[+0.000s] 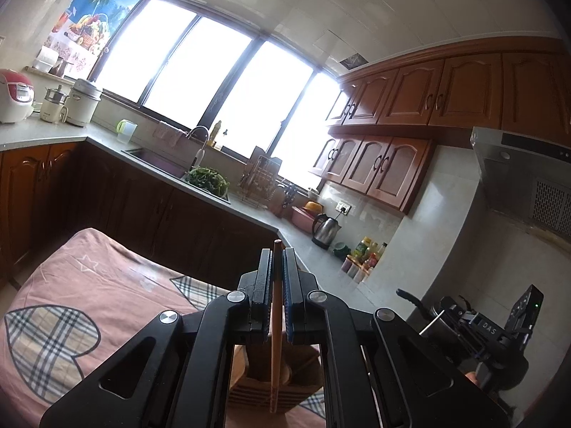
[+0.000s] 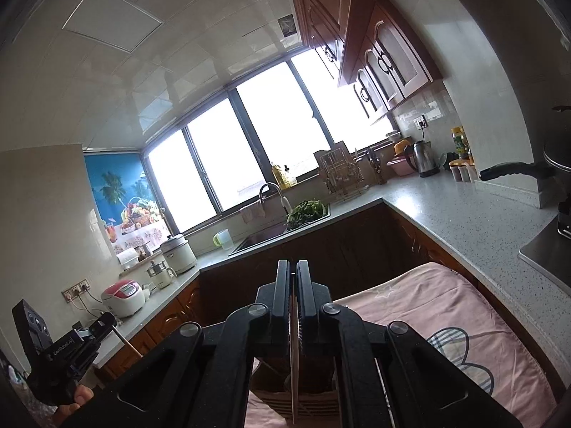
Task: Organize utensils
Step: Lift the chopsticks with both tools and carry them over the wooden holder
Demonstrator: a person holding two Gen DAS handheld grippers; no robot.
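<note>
Left tool [image 1: 277, 255] was clenched on a wooden chopstick [image 1: 275, 321]; I saw the stick clamped between the blue pads [image 1: 288, 285], its tip poking just past the far end of the fingers, its lower end reaching down into a slatted wooden utensil holder [image 1: 249, 397] directly below the tool. Holder sat on a pink cloth [image 1: 89, 285] w/ plaid heart patches, covering the table.

Right tool [image 2: 292, 267] was clenched on a thin metal utensil [image 2: 294, 367], seen edge-on, so I couldn't tell which kind. It ran nearly upright between the fingers and down toward the same wooden utensil holder [image 2: 310, 401] on the pink cloth [image 2: 428, 314]. Whether its lower end touched the holder's inside, I couldn't tell.

Each tool showed in the other's view: right tool [image 1: 464, 321] at the right edge of the left wrist view, near a dark pot handle [image 1: 410, 297]; left tool [image 2: 103, 322] at lower left of the right wrist view, w/ a hand [image 2: 71, 406] gripping it.

Bkgd: L-shaped kitchen counter [image 2: 464, 214] w/ sink [image 2: 264, 237], greens [image 2: 307, 210], dish rack [image 2: 339, 174], kettle [image 2: 423, 158]; rice cooker [image 2: 123, 297] on the left stretch; bright window [image 2: 267, 125] far side.
</note>
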